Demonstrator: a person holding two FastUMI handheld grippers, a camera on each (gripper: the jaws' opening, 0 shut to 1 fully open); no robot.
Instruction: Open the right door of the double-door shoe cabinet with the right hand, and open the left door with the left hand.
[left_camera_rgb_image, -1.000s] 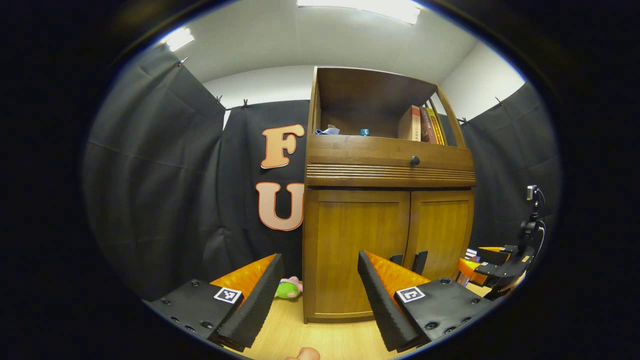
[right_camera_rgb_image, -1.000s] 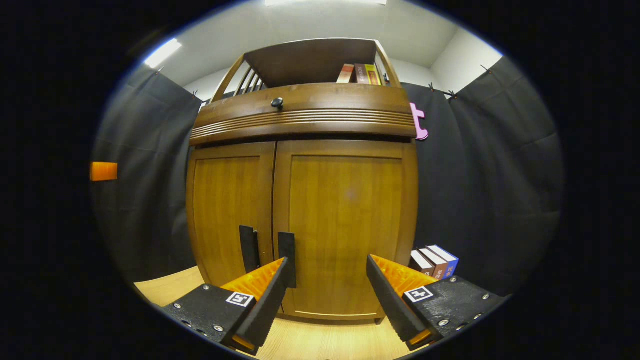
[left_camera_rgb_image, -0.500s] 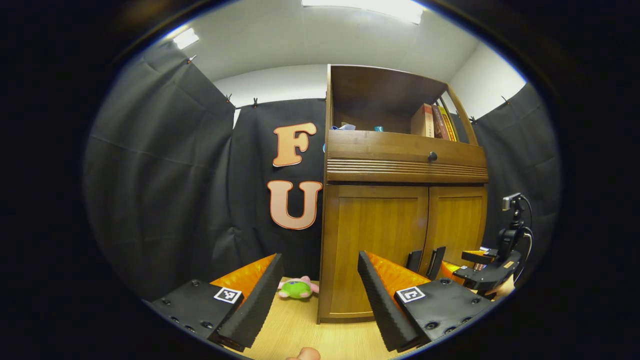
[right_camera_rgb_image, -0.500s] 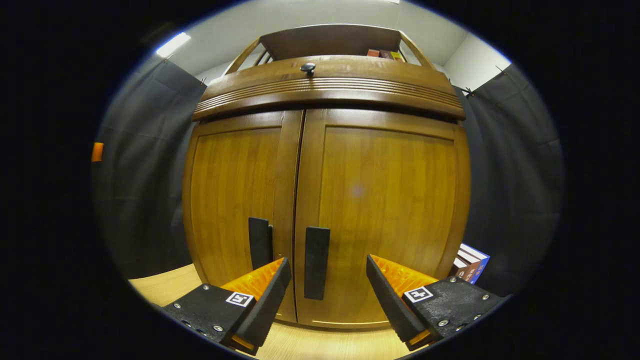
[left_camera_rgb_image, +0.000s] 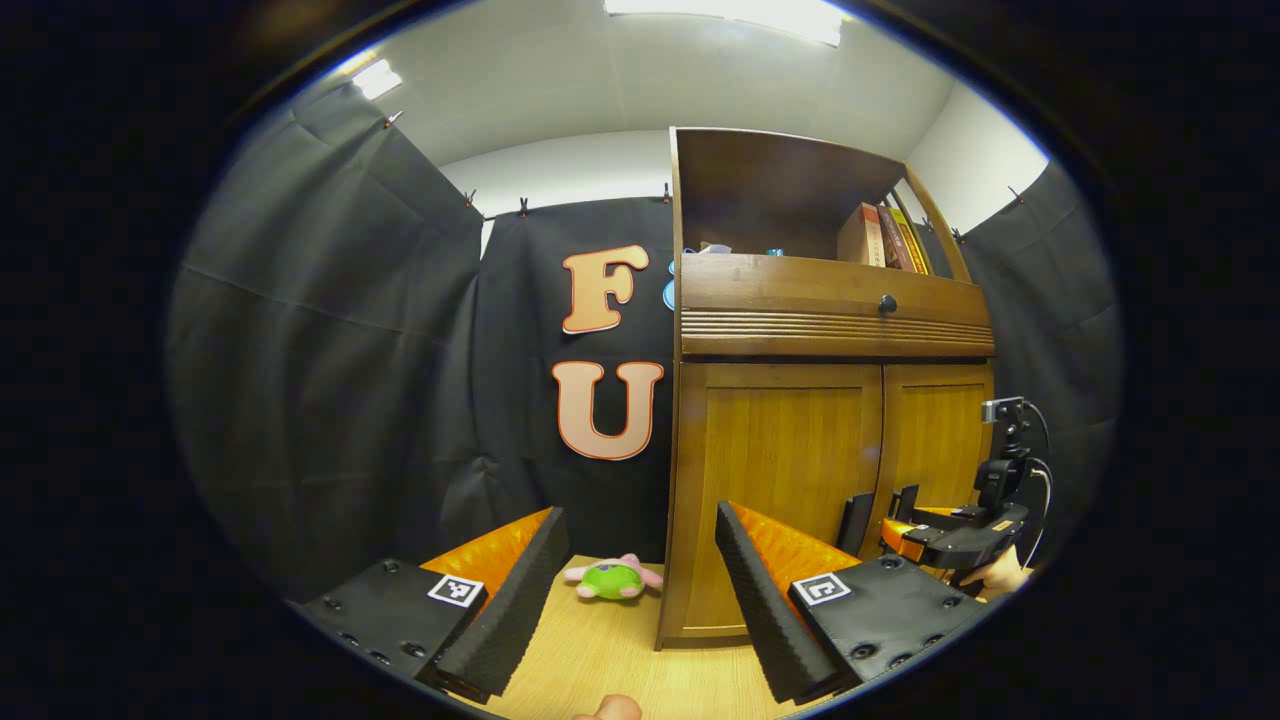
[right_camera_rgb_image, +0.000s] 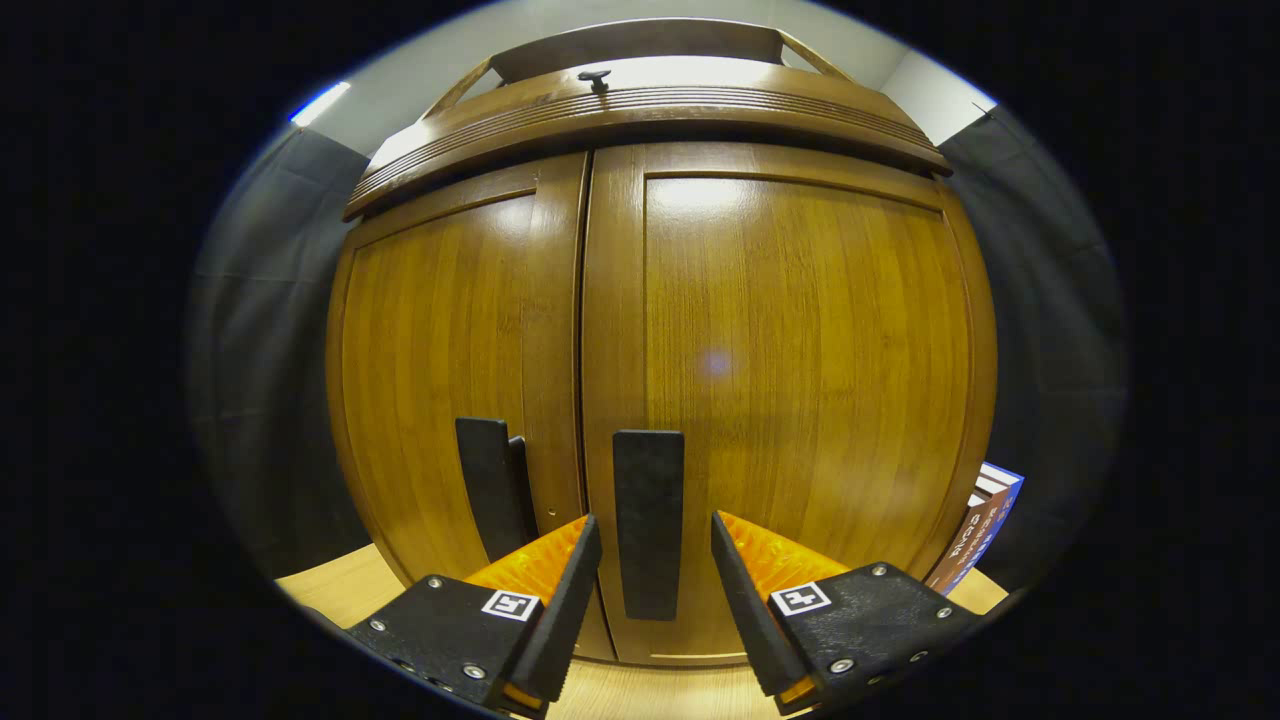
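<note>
Change: the right gripper (right_camera_rgb_image: 652, 545) has been brought closer to the cabinet (left_camera_rgb_image: 780, 500), and its fingers have been narrowed around the right door handle (right_camera_rgb_image: 648, 520) (a gap is seen on each side).
Left gripper (left_camera_rgb_image: 640, 560): held well apart from the cabinet, fingers wide, nothing between them.
Count: two doors, both closed; two handles, the left handle (right_camera_rgb_image: 487, 485) untouched; one plush toy (left_camera_rgb_image: 612, 578).
Surface: the cabinet and toy are set on a pale wood floor (left_camera_rgb_image: 600, 650).
Room: black cloth walls, white ceiling.
</note>
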